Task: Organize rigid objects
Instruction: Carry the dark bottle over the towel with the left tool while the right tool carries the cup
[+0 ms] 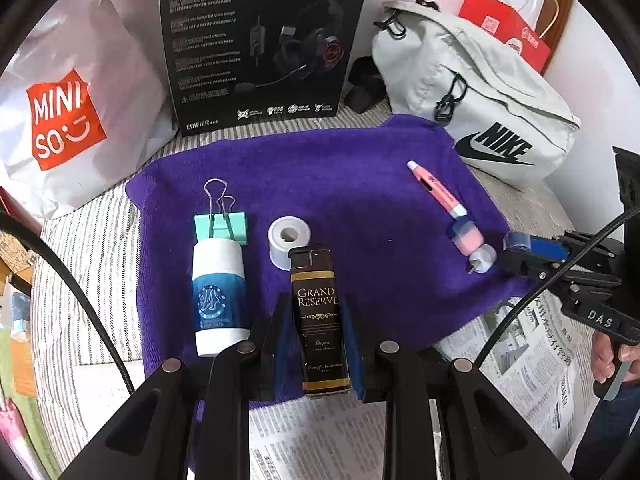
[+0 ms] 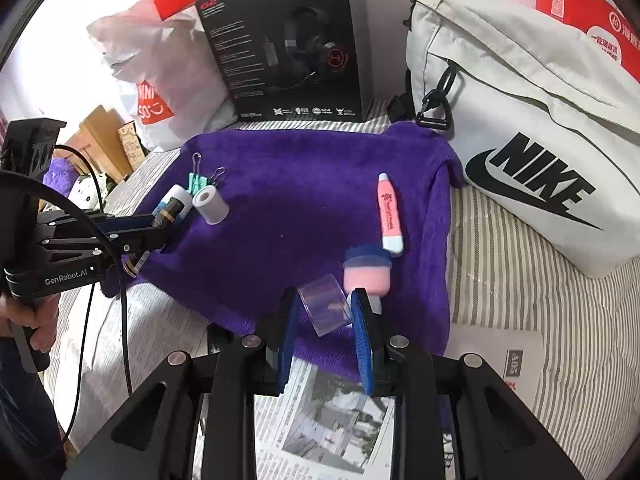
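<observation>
Purple towel (image 1: 340, 184) — lighter (image 1: 320, 320) clamped between left claw (image 1: 318, 344) pads

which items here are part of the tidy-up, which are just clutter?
Job items, on the purple towel:
- lighter, gripped by the left hand-held gripper
- clear plastic piece, in the right hand-held gripper
- white-blue tube
- binder clip
- tape roll
- pink pen
- pink cap

Lying about:
- headset box
- Nike bag
- Miniso bag
- newspaper
</observation>
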Action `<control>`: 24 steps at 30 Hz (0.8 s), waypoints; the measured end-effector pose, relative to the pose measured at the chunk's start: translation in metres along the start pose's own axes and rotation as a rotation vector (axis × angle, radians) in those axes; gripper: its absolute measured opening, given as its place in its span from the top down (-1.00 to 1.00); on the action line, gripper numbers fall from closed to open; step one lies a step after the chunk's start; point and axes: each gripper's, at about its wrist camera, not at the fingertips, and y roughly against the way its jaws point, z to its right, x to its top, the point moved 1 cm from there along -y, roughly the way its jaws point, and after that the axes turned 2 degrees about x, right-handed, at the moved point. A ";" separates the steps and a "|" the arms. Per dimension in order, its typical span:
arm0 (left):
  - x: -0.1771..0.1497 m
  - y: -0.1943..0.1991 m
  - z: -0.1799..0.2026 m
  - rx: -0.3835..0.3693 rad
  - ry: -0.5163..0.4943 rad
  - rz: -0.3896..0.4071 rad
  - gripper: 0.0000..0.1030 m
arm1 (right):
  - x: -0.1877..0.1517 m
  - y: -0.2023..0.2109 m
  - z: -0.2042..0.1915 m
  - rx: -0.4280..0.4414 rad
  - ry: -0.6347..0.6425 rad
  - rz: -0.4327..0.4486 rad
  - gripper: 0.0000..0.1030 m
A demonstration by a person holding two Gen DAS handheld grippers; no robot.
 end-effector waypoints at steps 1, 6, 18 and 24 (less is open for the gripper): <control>0.000 -0.003 -0.002 0.002 -0.001 -0.008 0.54 | 0.001 -0.001 0.000 0.000 0.000 -0.001 0.49; -0.003 -0.015 -0.013 -0.002 0.016 -0.031 0.54 | 0.008 -0.009 0.000 0.000 0.004 -0.006 0.49; -0.003 -0.038 -0.025 0.003 0.046 -0.069 0.54 | 0.019 -0.031 -0.001 -0.007 0.007 -0.026 0.49; -0.002 -0.046 -0.022 0.013 0.041 -0.080 0.55 | 0.021 -0.039 0.004 -0.033 0.006 -0.033 0.49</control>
